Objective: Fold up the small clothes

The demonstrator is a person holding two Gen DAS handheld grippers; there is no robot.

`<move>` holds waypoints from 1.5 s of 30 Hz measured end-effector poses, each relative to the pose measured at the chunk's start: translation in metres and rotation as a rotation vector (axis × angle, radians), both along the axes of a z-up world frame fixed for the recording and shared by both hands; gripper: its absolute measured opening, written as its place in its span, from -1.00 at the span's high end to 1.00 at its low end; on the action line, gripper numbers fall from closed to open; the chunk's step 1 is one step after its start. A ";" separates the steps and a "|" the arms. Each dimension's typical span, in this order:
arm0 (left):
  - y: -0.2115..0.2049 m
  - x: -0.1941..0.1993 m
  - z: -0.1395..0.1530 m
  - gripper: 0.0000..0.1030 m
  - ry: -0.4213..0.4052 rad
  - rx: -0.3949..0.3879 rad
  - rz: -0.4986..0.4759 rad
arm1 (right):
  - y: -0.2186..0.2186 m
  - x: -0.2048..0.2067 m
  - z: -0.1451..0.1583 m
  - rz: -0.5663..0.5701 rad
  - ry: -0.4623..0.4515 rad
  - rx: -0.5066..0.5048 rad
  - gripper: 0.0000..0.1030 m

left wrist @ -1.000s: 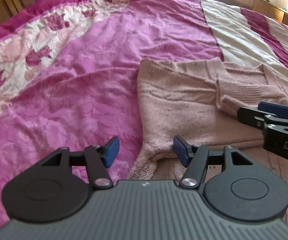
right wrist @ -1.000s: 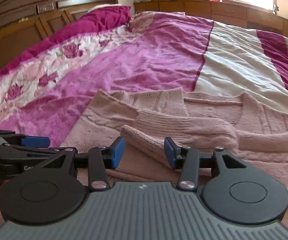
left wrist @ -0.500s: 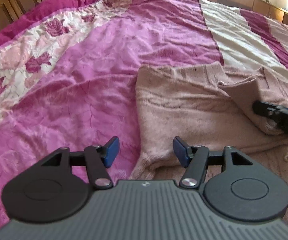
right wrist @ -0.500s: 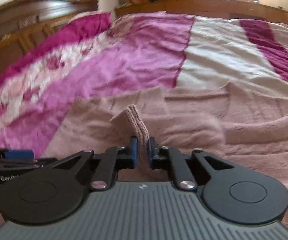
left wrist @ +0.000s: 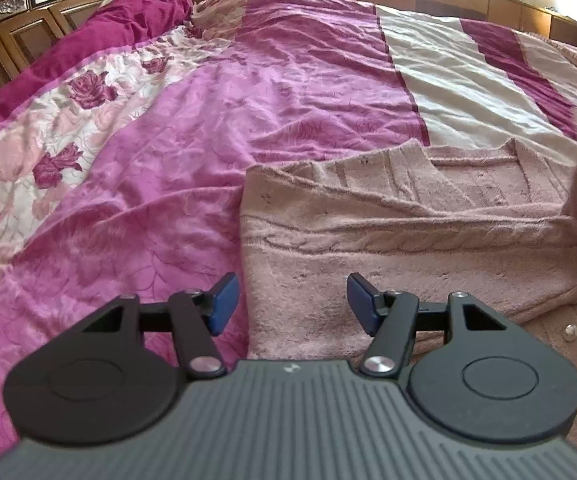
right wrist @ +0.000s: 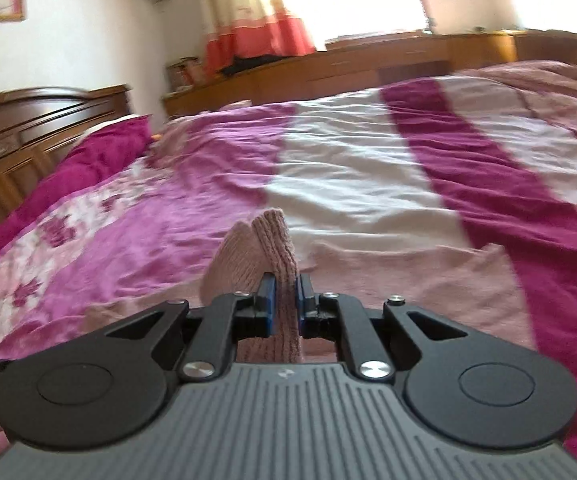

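My right gripper [right wrist: 284, 306] is clamped tight on the ribbed sleeve cuff [right wrist: 278, 240] of the pink knit cardigan [left wrist: 408, 240], lifting it clear. My left gripper [left wrist: 290, 306] hangs about half open over the cardigan's near left edge, gripping nothing. The garment lies spread on a magenta, floral and cream bedspread [left wrist: 208, 120]; a carved wooden headboard [right wrist: 28, 120] stands beyond.

One cardigan [left wrist: 368, 248], one bedspread [left wrist: 208, 120], two grippers.
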State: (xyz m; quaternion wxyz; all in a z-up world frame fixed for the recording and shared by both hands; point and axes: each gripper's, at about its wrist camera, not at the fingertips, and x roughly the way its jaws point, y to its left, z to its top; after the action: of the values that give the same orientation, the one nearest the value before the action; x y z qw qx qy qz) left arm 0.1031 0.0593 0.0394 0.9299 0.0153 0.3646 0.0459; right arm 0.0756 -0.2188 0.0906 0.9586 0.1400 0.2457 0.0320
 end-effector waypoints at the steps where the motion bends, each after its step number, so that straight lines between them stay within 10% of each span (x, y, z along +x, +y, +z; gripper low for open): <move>1: 0.000 0.001 -0.002 -0.20 0.007 0.001 0.004 | -0.012 -0.001 -0.006 -0.025 0.023 0.026 0.78; 11: 0.004 0.002 -0.014 -0.20 0.043 0.019 0.018 | -0.070 -0.022 -0.058 -0.186 0.183 0.138 0.76; 16: 0.003 0.001 -0.014 -0.20 0.043 0.030 0.008 | -0.075 -0.023 -0.049 -0.216 0.150 0.145 0.42; 31: 0.004 0.001 -0.013 -0.20 -0.001 0.020 0.001 | -0.067 0.072 -0.052 0.050 0.242 -0.046 0.14; 33: 0.004 0.003 -0.010 -0.20 -0.033 0.004 -0.007 | -0.058 0.072 -0.051 0.113 0.233 -0.082 0.78; 40: 0.000 0.007 -0.016 -0.19 -0.054 0.006 -0.034 | -0.057 0.020 0.011 0.098 -0.083 -0.029 0.80; 45: -0.001 0.006 -0.020 -0.19 -0.058 0.008 -0.044 | -0.068 0.034 -0.003 -0.024 0.026 -0.082 0.80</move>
State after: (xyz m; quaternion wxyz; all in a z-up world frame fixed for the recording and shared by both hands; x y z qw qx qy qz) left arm 0.1090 0.0578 0.0198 0.9408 0.0258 0.3368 0.0271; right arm 0.1091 -0.2871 0.0879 0.9606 0.1038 0.2577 0.0086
